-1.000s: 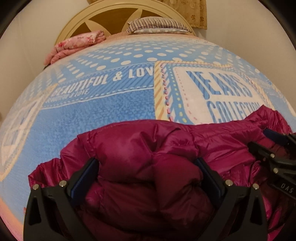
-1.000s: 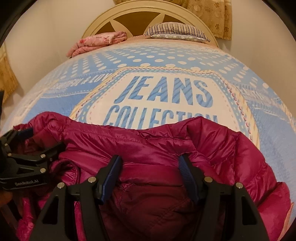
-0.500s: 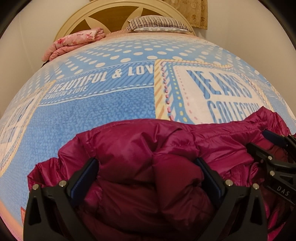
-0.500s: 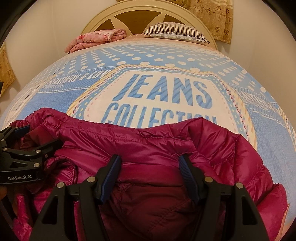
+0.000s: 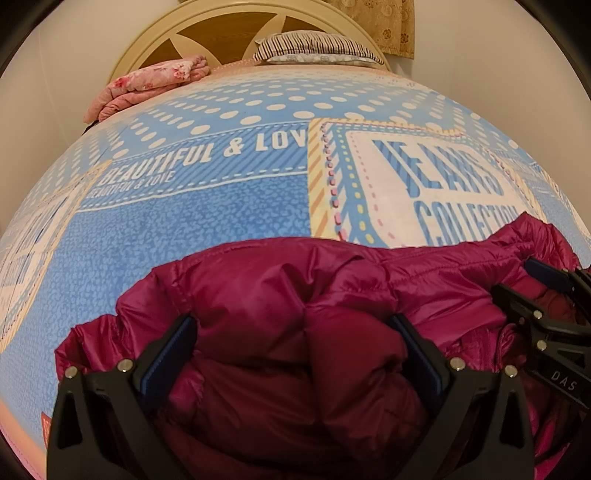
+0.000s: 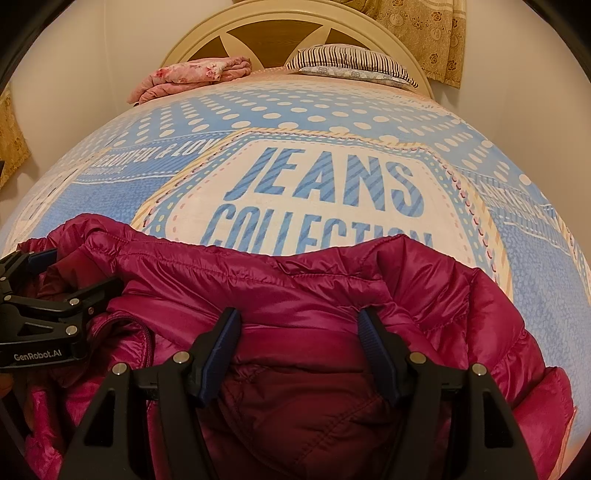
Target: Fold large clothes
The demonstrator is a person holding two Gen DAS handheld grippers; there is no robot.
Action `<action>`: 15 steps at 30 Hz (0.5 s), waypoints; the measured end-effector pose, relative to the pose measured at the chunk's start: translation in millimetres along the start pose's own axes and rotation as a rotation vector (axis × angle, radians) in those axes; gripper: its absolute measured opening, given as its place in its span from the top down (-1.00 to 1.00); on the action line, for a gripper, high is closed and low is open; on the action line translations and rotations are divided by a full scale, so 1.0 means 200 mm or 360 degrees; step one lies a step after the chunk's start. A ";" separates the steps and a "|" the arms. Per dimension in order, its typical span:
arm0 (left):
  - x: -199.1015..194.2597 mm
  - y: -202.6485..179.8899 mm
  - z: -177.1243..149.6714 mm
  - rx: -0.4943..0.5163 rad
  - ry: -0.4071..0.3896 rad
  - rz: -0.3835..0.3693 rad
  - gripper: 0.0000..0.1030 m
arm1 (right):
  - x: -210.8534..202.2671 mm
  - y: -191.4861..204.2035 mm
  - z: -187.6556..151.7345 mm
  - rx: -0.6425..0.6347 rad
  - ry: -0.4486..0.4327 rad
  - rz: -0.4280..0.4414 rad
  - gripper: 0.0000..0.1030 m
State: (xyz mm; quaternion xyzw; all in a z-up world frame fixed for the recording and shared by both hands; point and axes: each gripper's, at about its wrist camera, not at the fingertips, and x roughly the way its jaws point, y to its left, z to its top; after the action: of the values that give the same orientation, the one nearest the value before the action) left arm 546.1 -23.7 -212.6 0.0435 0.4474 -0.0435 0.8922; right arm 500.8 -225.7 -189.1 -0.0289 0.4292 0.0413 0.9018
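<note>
A magenta puffer jacket [image 5: 295, 295] lies bunched at the near end of the bed and also fills the lower right wrist view [image 6: 314, 295]. My left gripper [image 5: 295, 332] has its fingers spread wide around a thick fold of the jacket, pads against the fabric. My right gripper [image 6: 299, 332] likewise straddles a fold of the jacket with fingers apart. Each gripper shows in the other's view: the right one at the right edge [image 5: 546, 295], the left one at the left edge [image 6: 74, 280].
The bed is covered by a blue and white "JEANS COLLECTION" blanket [image 6: 325, 184]. A folded pink floral quilt [image 5: 147, 85] and a striped pillow [image 5: 317, 48] lie by the cream headboard [image 6: 295, 22]. Curtains [image 6: 436, 33] hang at the back right.
Both grippers have shifted slightly forward over the bed with the jacket; the far edge of the jacket sits a little further up the blanket. The jaw gaps look unchanged.
</note>
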 end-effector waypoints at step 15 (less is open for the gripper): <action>0.00 -0.01 0.01 0.0014 0.0009 0.0037 -1.00 | 0.01 0.00 0.00 -0.0003 0.0005 -0.0007 -0.32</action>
State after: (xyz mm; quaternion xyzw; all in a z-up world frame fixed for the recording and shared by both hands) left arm 547.1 -26.4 -212.4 0.0526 0.4491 -0.0351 0.8913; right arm 502.1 -225.3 -189.6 -0.0308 0.4306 0.0396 0.9011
